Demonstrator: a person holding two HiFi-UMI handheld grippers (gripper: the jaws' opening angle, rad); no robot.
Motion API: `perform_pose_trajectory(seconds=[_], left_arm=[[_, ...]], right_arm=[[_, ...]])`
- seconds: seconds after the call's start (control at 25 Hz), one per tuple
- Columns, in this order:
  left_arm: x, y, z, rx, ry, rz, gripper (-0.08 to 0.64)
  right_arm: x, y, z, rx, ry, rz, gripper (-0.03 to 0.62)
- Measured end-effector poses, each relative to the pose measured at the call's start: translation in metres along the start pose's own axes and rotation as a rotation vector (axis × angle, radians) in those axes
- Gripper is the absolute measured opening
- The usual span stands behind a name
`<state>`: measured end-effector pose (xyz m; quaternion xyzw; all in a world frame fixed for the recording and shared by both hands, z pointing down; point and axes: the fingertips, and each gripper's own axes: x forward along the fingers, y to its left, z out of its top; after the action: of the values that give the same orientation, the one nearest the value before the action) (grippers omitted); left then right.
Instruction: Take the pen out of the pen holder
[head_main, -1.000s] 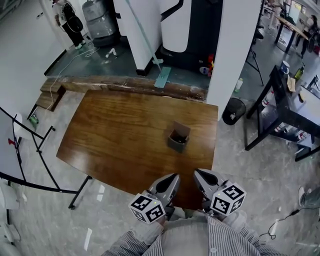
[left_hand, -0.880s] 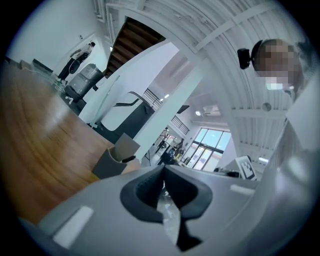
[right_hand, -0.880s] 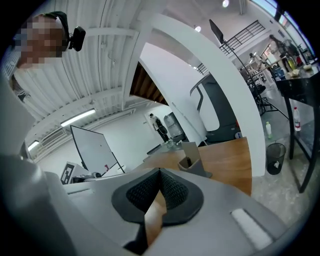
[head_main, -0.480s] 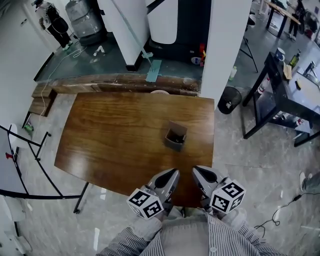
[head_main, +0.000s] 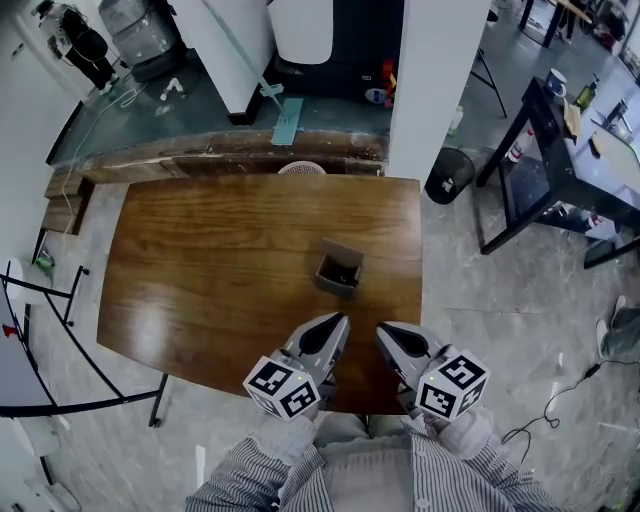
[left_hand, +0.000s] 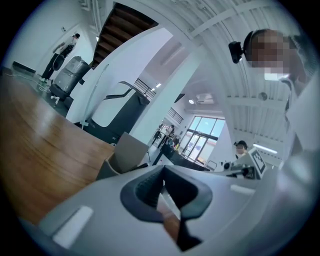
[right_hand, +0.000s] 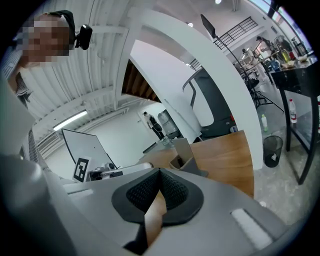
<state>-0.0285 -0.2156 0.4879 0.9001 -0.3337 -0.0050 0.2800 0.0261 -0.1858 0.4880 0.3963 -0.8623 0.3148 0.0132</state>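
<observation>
A wooden table (head_main: 200, 270) fills the middle of the head view. The pen holder (head_main: 338, 270) stands upright on it, right of centre and toward the near edge. It is a small grey box with an open top and one taller flap at its back. Its inside is dark, and the pen cannot be made out in any view.

The left gripper (head_main: 335, 325) and the right gripper (head_main: 386, 335) hang side by side over the near part of the table. Both point toward the pen holder, which sits just ahead of them and touches neither. In the left gripper view the jaws are clenched, the dark ribbed pads meeting at the tip with nothing between them. The right gripper view shows the same: pads pressed together and empty, with the pen holder beyond them on the tabletop. Each gripper has a marker cube (head_main: 283, 388) at its rear, close to the person's striped sleeves (head_main: 260, 480).

Past the far right corner of the table rises a white pillar (head_main: 435, 90). A black waste bin (head_main: 450, 175) stands on the floor beside it. A black bench (head_main: 560, 150) stands further right, well apart from the table.
</observation>
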Motion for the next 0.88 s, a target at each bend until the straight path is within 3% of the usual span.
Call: perform_pose_trajectory(seconds=[0.36, 0.44, 0.72, 0.88], left_arm=[[0.031, 0.025, -0.003, 0.037, 0.050, 0.011, 0.026], [0.037, 0.027, -0.006, 0.075, 0.075, 0.022, 0.129], [0.049, 0.043, -0.007, 0.274, 0.119, 0.117, 0.180], [0.057, 0.046, -0.012, 0.337, 0.145, 0.127, 0.193]], right_arm=[[0.014, -0.020, -0.011, 0.068, 0.030, -0.003, 0.000], [0.015, -0.022, -0.014, 0.082, 0.038, 0.001, 0.000], [0.017, -0.029, -0.022, 0.109, 0.050, 0.001, 0.000], [0.015, -0.040, -0.028, 0.129, 0.050, -0.019, 0.000]])
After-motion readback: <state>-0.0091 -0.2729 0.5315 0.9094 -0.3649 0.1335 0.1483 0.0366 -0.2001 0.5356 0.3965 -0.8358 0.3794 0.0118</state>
